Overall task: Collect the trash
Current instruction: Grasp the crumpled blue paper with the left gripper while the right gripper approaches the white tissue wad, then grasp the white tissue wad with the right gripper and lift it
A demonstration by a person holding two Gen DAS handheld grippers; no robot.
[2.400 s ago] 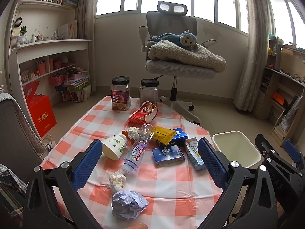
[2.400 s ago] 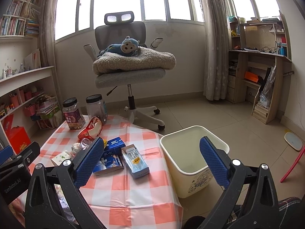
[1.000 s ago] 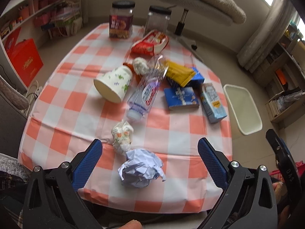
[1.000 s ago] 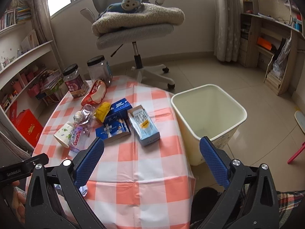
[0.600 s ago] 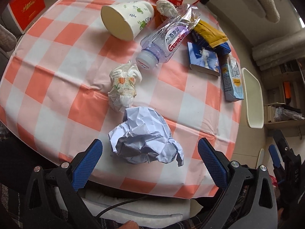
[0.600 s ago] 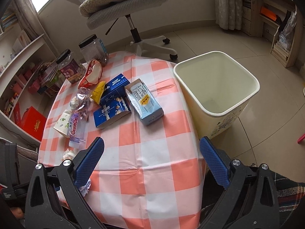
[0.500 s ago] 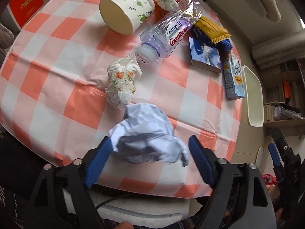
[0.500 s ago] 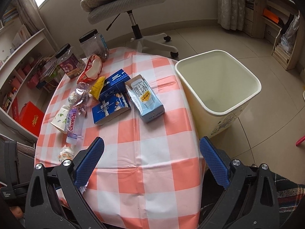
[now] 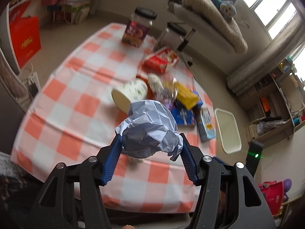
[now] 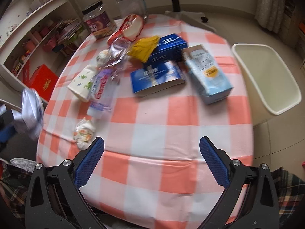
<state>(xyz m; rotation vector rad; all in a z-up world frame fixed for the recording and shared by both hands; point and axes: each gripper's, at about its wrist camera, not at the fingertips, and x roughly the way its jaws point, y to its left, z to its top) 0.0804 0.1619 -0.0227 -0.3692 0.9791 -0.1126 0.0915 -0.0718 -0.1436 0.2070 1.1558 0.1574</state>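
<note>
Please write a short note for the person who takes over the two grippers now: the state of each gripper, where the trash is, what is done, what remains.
Left gripper: its jaws have just been closing and are shut on the crumpled paper ball, lifted off the table.
Right gripper: open, empty, above the table's near edge.
Bin: on the floor beside the table, nothing seen in it.
Done: the paper ball is picked up, not yet binned.
Left on the table: small wad, bottle, paper cup, yellow wrapper, blue boxes, carton, red packet.
</note>
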